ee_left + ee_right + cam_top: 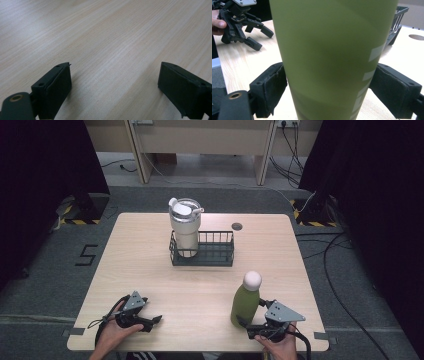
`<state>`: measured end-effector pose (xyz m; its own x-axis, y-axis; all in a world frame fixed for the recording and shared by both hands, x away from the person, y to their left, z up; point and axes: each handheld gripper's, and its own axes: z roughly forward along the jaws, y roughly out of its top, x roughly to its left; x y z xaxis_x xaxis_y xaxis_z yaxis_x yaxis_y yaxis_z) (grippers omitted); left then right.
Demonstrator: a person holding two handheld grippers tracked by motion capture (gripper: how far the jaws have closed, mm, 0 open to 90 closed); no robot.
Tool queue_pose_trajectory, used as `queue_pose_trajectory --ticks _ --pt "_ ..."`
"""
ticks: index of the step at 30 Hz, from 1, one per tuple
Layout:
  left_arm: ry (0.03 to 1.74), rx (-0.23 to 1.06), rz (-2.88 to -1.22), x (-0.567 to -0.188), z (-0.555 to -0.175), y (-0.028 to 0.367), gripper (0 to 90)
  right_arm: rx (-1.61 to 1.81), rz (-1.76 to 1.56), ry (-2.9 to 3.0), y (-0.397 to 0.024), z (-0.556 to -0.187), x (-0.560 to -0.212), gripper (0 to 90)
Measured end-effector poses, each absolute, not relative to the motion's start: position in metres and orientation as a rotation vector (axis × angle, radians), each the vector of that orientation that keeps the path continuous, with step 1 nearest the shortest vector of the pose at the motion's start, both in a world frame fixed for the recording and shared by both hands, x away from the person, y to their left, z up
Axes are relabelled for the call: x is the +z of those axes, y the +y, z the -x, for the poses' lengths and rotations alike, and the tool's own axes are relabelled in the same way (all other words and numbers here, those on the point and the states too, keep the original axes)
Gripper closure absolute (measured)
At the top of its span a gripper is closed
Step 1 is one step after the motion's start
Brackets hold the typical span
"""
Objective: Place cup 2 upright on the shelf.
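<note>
A: Where does the high view sit?
B: Above the near edge, facing forward and down over the whole tabletop (150, 265).
A: And the gripper views?
B: Left looks low along bare wood, very close. Right presses against the green bottle (332, 57), sharing the left gripper (253, 31) and basket (398, 21) with the high view.
</note>
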<state>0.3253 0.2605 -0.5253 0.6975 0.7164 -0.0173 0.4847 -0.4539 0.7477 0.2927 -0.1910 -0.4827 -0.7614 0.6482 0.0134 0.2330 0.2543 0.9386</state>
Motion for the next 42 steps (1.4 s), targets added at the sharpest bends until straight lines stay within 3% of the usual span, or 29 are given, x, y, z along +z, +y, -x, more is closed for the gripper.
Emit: queue_pose_trajectory --ticks 42 --pt "0.914 0.389 -2.143 -0.525 -0.326 0.260 10.5 1.605 -0.779 2.124 -0.174 -0.306 -0.497 20.5"
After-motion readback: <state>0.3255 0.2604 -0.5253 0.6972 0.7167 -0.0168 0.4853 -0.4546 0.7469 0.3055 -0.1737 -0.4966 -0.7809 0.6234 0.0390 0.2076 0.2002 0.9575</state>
